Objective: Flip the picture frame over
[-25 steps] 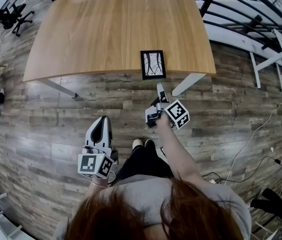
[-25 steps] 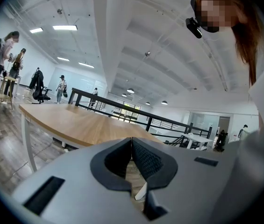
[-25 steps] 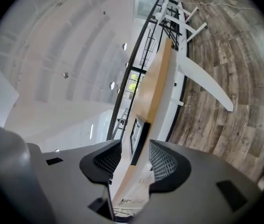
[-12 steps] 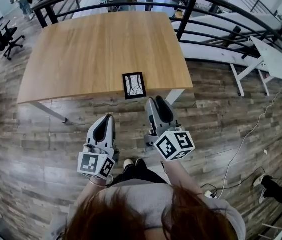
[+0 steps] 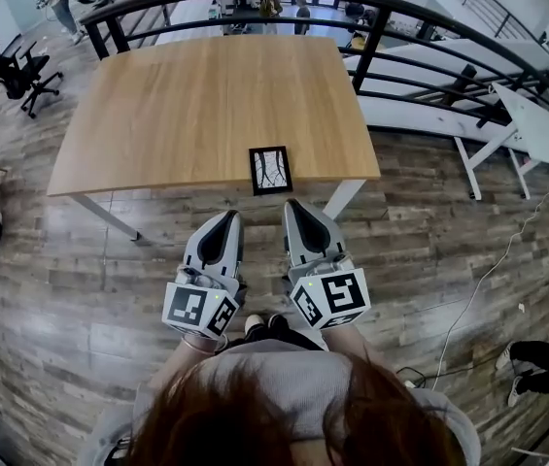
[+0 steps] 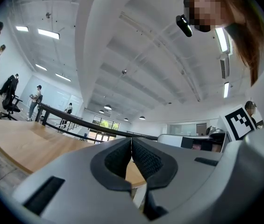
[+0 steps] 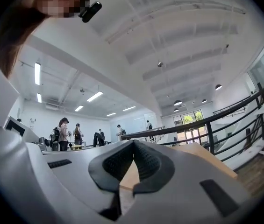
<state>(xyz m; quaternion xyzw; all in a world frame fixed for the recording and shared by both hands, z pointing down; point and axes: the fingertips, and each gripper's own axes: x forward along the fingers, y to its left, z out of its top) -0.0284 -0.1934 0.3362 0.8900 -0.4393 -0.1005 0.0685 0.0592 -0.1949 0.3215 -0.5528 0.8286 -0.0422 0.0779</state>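
Frame point(image 5: 270, 170) flat, picture up, at table's point(image 5: 187, 105) near edge, 12 o'clock of left gripper point(image 5: 223, 217) and right gripper point(image 5: 298, 208). Both clamped together, nothing held. Could nudge frame off the edge if brought in unopened.

Head view looks steeply down; gripper views look level across table point(image 5: 206, 95)

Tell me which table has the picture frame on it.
The wooden table in the middle: the picture frame lies near its front edge. The white tables stand off to the right.
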